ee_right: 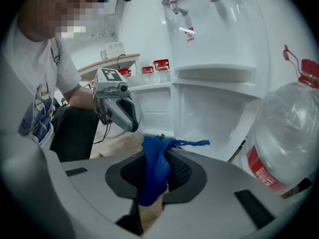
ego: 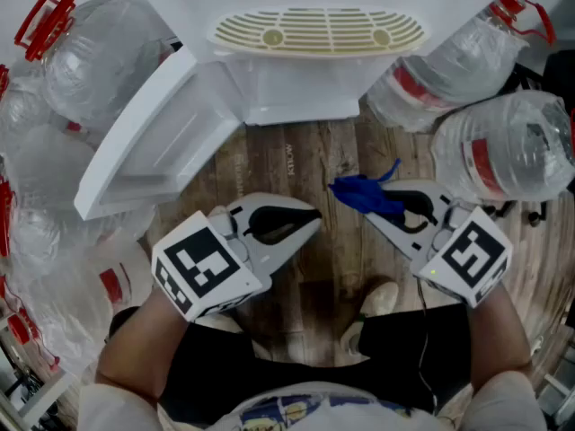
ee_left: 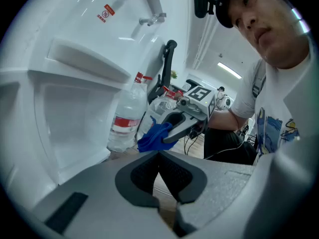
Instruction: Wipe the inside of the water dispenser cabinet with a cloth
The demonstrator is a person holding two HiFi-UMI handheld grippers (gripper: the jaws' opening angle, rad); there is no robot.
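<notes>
The white water dispenser [ego: 296,97] stands ahead on the wood floor, its cabinet door [ego: 144,151] swung open to the left. Its bare white inside shows in the left gripper view [ee_left: 70,128] and the right gripper view [ee_right: 209,113]. My right gripper [ego: 370,212] is shut on a blue cloth [ego: 367,196], low in front of the cabinet; the cloth [ee_right: 155,166] hangs bunched between its jaws. My left gripper [ego: 310,218] is shut with nothing in it, just left of the cloth [ee_left: 154,136]. Both are outside the cabinet.
Several large clear water bottles with red caps crowd both sides: a pile on the left [ego: 99,52] and two on the right [ego: 508,142]. A beige drip grille [ego: 319,30] juts out above the cabinet. My feet [ego: 373,308] are on the floor below the grippers.
</notes>
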